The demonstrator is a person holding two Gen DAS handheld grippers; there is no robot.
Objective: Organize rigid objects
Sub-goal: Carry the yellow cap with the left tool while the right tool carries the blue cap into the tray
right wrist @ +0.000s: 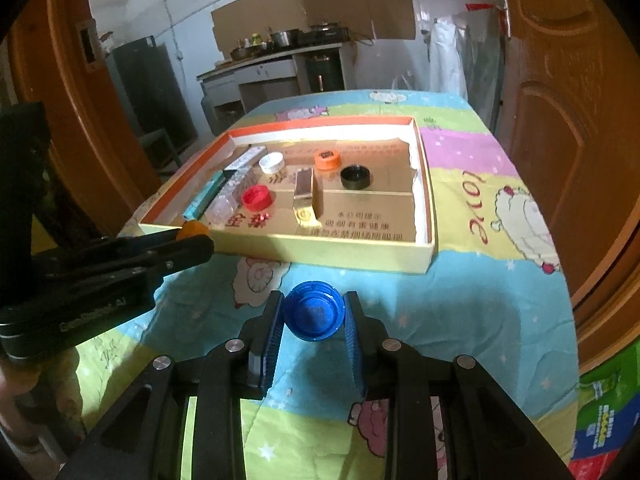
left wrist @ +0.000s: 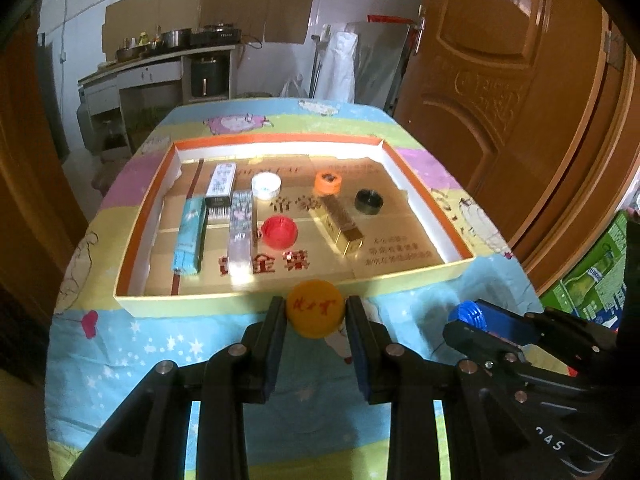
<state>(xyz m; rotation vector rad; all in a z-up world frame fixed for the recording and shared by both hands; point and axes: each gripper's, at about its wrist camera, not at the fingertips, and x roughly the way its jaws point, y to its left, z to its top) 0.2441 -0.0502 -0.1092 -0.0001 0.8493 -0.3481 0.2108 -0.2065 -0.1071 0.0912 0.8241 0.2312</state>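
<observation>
Left gripper clamped on a yellow bottle cap with red writing on top, pads pressed against both sides, held just short of the near wall of the shallow cardboard tray. Right gripper closed around a blue bottle cap, open side facing up toward the camera, over the cartoon tablecloth a bit in front of the tray.

Already sitting in the tray: a teal box, a white printed box and a clear plastic box lined up lengthwise on the left side. A white cap further back, a red cap nearer, just right of the clear box. An orange cap and a black cap toward the right, with a gold box lying at an angle, one end touching the orange cap.

Wooden door off to the right, kitchen counter with pots in the back. Green carton down by the door.
</observation>
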